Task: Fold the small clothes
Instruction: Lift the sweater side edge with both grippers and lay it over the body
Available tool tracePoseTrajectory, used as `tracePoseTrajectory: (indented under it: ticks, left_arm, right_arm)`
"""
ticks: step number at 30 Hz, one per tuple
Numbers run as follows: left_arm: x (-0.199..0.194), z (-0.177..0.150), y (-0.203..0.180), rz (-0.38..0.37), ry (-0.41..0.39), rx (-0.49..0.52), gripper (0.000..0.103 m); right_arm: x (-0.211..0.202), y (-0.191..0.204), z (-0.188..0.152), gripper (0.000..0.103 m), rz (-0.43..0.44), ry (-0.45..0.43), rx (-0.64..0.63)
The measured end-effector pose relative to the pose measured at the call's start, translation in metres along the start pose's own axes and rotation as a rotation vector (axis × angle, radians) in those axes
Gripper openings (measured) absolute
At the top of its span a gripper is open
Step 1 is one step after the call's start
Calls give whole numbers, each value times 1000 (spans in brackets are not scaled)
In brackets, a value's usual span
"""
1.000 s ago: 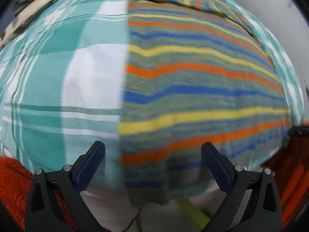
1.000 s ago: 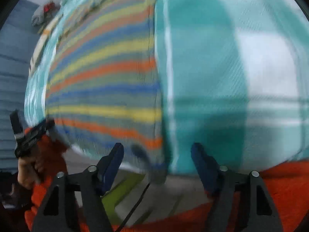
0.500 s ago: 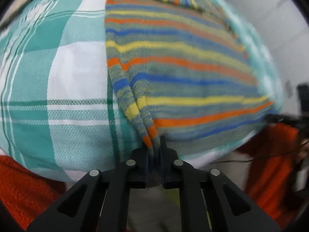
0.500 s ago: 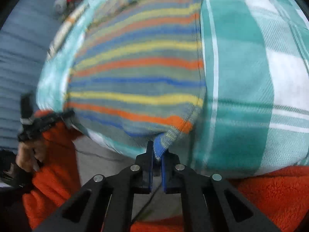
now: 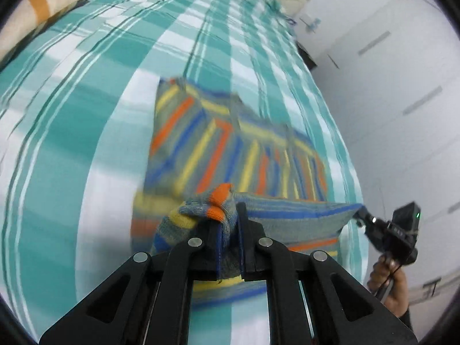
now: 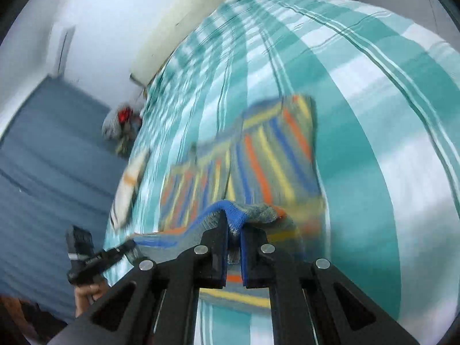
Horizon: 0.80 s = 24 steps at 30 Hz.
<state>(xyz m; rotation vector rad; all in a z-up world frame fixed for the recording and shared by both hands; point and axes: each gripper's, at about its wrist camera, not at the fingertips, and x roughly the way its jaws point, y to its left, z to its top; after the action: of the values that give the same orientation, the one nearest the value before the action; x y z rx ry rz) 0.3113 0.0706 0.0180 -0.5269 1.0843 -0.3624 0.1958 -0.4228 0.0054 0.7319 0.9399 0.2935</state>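
I see a striped knit garment (image 5: 230, 149) in grey, orange, yellow and blue on a bed covered by a teal and white plaid sheet (image 5: 86, 120). From my left wrist camera, the left claw (image 5: 228, 230) sits at six o'clock with its jaws pressed together, pinching a bunched corner of the garment. That corner is lifted off the bed. From it, the near edge of the garment stretches taut toward three o'clock, where the right claw (image 5: 359, 214) grips the other corner, with a hand (image 5: 386, 273) below it on the handle. The far part of the garment still lies on the sheet, toward twelve o'clock from my claw, and is blurred. A cream pillow with an orange band (image 5: 37, 14) lies at ten o'clock.

From my right wrist camera, the right claw (image 6: 234, 230) is also pressed together, pinching a blue-edged corner of the garment (image 6: 258, 158). The left claw (image 6: 126, 247) shows at eight o'clock holding its corner, the cloth edge pulled straight between the two. The sheet (image 6: 373, 143) fills the right side. A blue wall (image 6: 43, 158) stands at nine o'clock.
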Motion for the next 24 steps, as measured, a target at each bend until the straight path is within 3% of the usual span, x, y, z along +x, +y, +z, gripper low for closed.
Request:
tracePoseTrajectory:
  ticks: [2,7,9,13,14,15,16,17,20,24]
  left_arm:
    - [26,33,4,18,-6,-32,7]
    - [61,72,20,49,15,-56,11]
    - [66,85,28,28,-17,-93,21]
    - [52,111,45,60,-187,-183,67]
    - [45,114,49,61,-222,-201,76]
    - [37,116,53,66,-256,-218,76]
    - [33,116,56,69,-272,-220,76]
    - [29,115,57,73,-282,-214,76]
    - [21,101,54,96,-284,-149,76]
    - [12,49,28,71,-246,61,76]
  right_arm:
    - [28,-2,28,7,-14,-6,51]
    - [75,-33,82,10,-10,-16,138]
    - [91,-40,93,12,-16,-45,163]
    - [107,-47,111,15,-17,-70,154]
    - [109,-45,115,28,-18,-71,136]
    - [110,-40,120,39,-26,-71,108]
    - [109,-36,124,66,-46,-85,81]
    - [107,-32,127,80,-68,-106,61]
    - [94,-27,132,80,-107,-148,29]
    - [82,-18,117,68,-131,-73,-61]
